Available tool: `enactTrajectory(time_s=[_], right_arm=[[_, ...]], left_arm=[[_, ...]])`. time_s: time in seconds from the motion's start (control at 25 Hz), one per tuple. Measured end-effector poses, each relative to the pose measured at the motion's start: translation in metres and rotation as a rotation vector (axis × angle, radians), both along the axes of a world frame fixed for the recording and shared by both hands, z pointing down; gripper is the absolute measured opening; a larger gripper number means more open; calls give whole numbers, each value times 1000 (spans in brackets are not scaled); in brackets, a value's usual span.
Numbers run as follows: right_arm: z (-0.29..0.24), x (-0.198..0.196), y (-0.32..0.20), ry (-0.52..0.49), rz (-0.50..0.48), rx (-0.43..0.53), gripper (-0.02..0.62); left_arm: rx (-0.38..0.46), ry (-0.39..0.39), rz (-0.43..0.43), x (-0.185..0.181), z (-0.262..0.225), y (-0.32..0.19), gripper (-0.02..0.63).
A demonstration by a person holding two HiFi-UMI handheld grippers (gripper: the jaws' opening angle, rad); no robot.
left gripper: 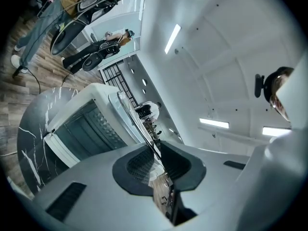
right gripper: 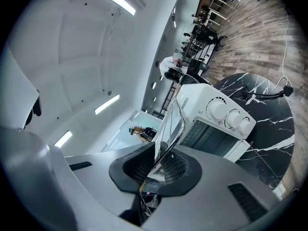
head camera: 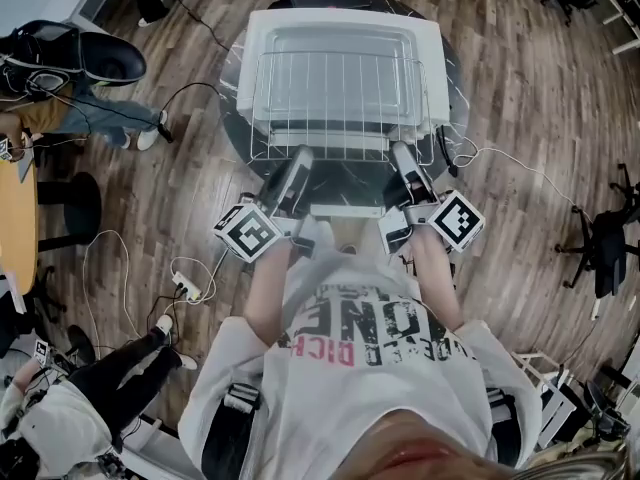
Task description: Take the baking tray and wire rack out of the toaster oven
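Progress: wire rack looks out of the toaster oven, centre frame | my left gripper and right gripper nearly closed, each clamping its near edge | left: set rack down; baking tray not spotted

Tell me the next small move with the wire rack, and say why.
Probably swing the wire rack sideways, level, and lower it onto a bare part of the table. The left gripper and right gripper both clamp its near edge, and it looks already clear of the toaster oven.
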State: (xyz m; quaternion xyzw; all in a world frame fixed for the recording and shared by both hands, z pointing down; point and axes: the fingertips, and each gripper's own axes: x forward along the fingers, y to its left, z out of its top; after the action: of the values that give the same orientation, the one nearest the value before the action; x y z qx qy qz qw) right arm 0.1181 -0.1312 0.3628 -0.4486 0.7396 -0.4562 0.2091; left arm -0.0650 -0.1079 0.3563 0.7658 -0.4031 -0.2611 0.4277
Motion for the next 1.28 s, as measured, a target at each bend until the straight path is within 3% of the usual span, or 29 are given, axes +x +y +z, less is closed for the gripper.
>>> enactTrajectory(time_s=[0.36,0.76,1.28], right_arm=[[12,-10,-18,-8,38,-75,23],[29,-11,-24,17,79,-147,23],[33,-7,-42,-3,160,-179,23]], left_arm=[[-94,61,27,-11,14,-25,38],[-204,37,42,-13,28,-35,44],[-228,25,109,-10,30,-64,48]])
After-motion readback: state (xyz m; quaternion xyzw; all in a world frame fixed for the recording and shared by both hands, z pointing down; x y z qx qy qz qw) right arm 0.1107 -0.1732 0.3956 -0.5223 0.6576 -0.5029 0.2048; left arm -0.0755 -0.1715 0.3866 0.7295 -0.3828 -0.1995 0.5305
